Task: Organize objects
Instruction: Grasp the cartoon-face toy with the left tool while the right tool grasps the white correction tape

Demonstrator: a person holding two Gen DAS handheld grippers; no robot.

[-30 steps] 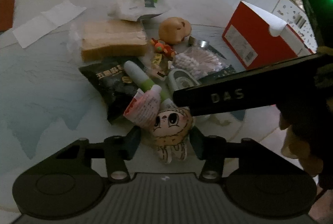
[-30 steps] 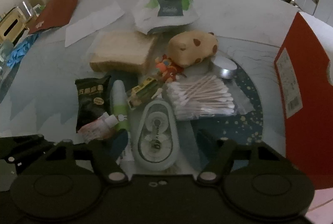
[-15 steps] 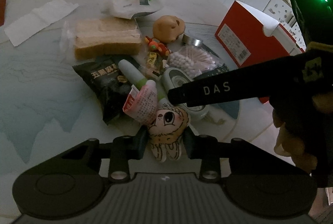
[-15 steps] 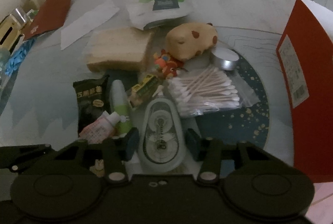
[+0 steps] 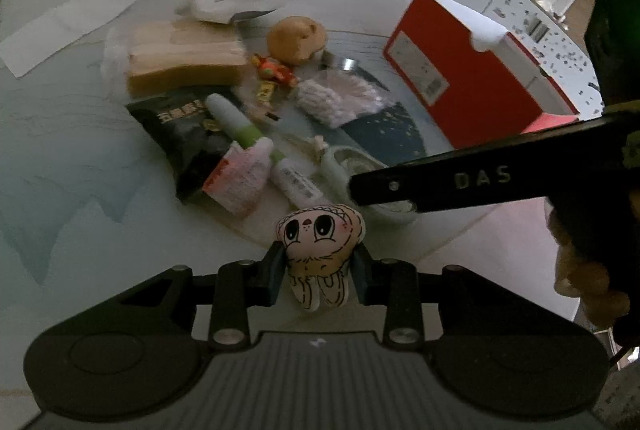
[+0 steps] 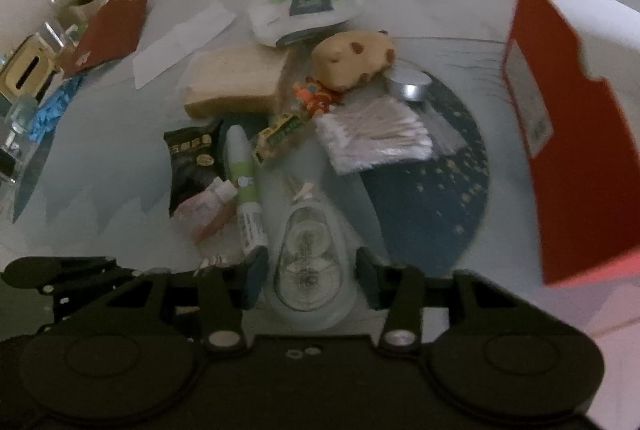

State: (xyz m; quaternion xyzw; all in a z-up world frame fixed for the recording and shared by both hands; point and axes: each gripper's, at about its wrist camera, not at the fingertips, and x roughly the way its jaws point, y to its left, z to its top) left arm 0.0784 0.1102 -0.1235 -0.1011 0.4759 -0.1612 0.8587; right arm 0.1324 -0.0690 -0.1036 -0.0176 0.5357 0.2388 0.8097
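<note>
A: Left wrist view. Main risk: the left gripper has the little plush doll pinched at the body only, head sticking out past the tips. It's soft, so it may squirm out or rotate on a fast swing. The doll appears to be clear of the table, at its near edge.

B: Anything in its way?

A: The right gripper's black arm crosses just ahead of it. If both head for the red box together, I'd expect a clash. The pink tube and the green-and-white tube lie close in front; a low sweep could drag them.

B: Jaw state?

A: Narrow, pressed onto the doll from both sides.

B: Right wrist view?

A: Right gripper straddles the correction tape dispenser. Risk: a rounded, slick shell that could pop forward out of the pads when squeezed. The frame is blurred, so I can't tell whether the pads touch it.

B: Opening?

A: About the dispenser's width, fingers on either side. Gripped or not, I can't say. The dispenser sits at the near end of the pile, beside the green-and-white tube, red box off right.
</note>
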